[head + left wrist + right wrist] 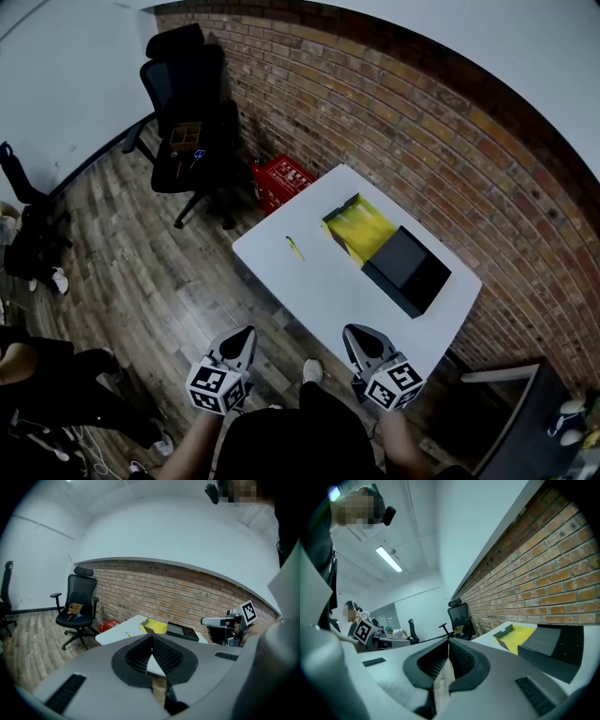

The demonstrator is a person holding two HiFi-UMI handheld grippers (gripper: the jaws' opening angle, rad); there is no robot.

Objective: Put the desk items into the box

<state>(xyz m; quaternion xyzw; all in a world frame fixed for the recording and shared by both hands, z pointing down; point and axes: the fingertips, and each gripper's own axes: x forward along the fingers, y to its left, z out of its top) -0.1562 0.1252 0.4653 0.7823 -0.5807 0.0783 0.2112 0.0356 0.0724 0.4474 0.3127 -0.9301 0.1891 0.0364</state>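
On the white table [323, 286] stands an open box with a yellow inside [362, 229]; its black lid [407, 271] lies against its right side. A yellow pen [294, 247] lies alone to the left of the box. My left gripper [246, 337] and right gripper [356, 336] hover side by side short of the table's near edge, both shut with nothing in them. The left gripper view shows its jaws [151, 637] meeting, with the box [154, 626] and pen [127, 634] beyond. In the right gripper view the jaws [448, 645] are also together, next to the box [518, 634].
A black office chair [192, 131] carrying a small wooden tray stands at the far left by the brick wall [422, 141]. A red crate [279, 180] sits on the floor beside the table. A person's legs [56, 384] are at lower left. A dark panel [525, 422] stands at lower right.
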